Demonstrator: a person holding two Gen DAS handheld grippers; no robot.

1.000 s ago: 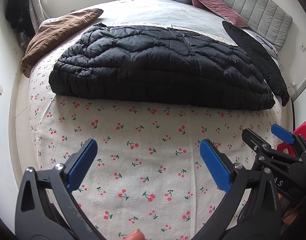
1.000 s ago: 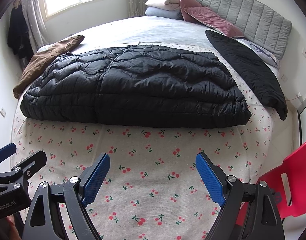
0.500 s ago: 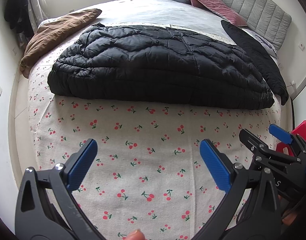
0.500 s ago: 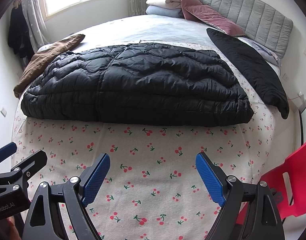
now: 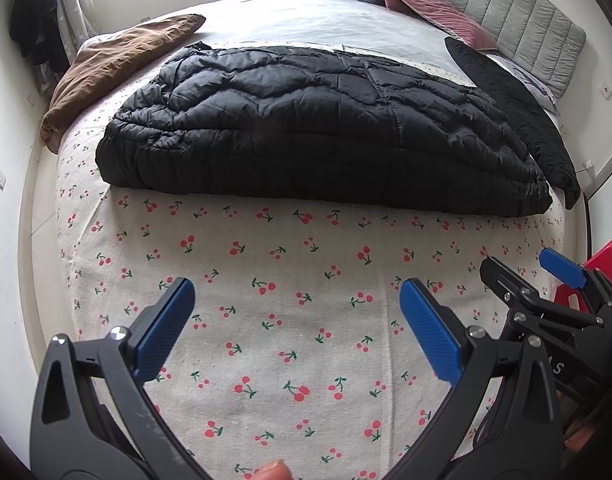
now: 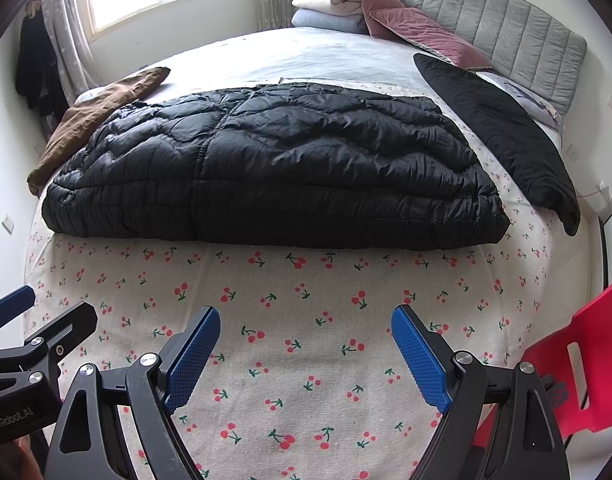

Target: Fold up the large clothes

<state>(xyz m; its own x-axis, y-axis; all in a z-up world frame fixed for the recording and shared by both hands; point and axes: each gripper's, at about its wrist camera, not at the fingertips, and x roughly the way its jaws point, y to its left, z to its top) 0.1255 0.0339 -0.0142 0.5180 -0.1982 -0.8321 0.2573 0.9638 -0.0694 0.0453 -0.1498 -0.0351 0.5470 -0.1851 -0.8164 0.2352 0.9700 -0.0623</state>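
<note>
A bedroom with a window and a grey padded headboard [image 6: 505, 32]; the bed is covered by a cherry-print sheet [image 5: 290, 320] that fills the space under and ahead of both grippers. The left gripper [image 5: 298, 320] and the right gripper [image 6: 306, 344] each hang above the sheet with jaws spread wide and nothing between the blue pads. Straight ahead of both, well beyond the fingertips, the folded black puffer coat [image 6: 274, 168] lies flat across the bed. Ahead and to the right of it lies a second black garment [image 6: 501, 136]; ahead and to the left, a brown garment [image 6: 102, 112]; pillows [image 6: 417, 28] are stacked by the headboard. A red chair [image 6: 577, 364] stands just right of the right gripper. Compared with a second ago, the coat sits slightly lower and nearer in both views, and both grippers remain equally wide. White lettering on the left gripper's body reads roughly "GenRobot.AI" in the right view; the right gripper's body shows only "S" in the left view.
</note>
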